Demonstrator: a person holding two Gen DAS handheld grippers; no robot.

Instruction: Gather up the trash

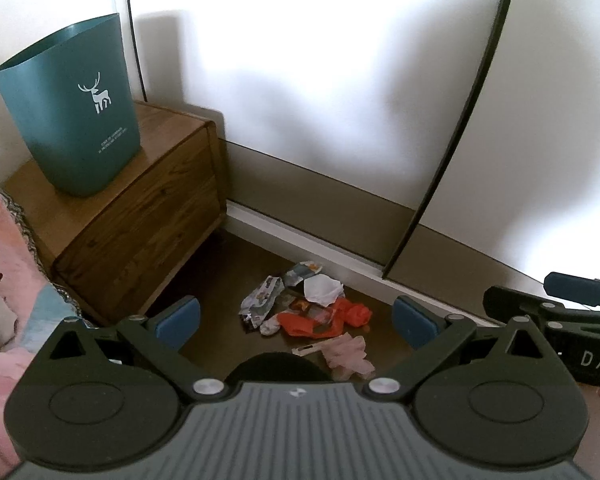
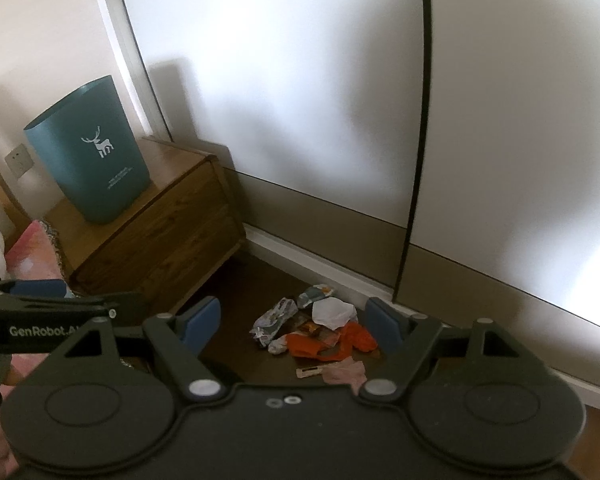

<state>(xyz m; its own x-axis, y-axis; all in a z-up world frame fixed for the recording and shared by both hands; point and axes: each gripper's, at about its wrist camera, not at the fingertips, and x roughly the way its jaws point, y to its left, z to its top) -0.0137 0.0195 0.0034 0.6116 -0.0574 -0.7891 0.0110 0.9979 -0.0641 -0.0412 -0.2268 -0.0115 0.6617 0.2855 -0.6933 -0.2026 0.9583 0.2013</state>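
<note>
A heap of trash (image 1: 308,308) lies on the dark floor by the wardrobe: crumpled printed wrappers, a white paper wad (image 1: 321,289), an orange plastic bag (image 1: 332,318) and a pink tissue (image 1: 348,354). The same trash heap (image 2: 320,330) shows in the right wrist view. A teal bin (image 1: 72,108) with a white deer stands upright on the wooden nightstand (image 1: 140,216); the bin (image 2: 90,150) is also at the left of the right wrist view. My left gripper (image 1: 296,318) hangs open above the heap. My right gripper (image 2: 296,320) is open too, also above it. Both hold nothing.
White sliding wardrobe doors (image 1: 320,80) with a brown lower band fill the background. A bed with pink bedding (image 1: 4,280) lies at the left beside the nightstand. The other gripper's side shows at each view's edge. A wall socket (image 2: 18,160) sits behind the bin.
</note>
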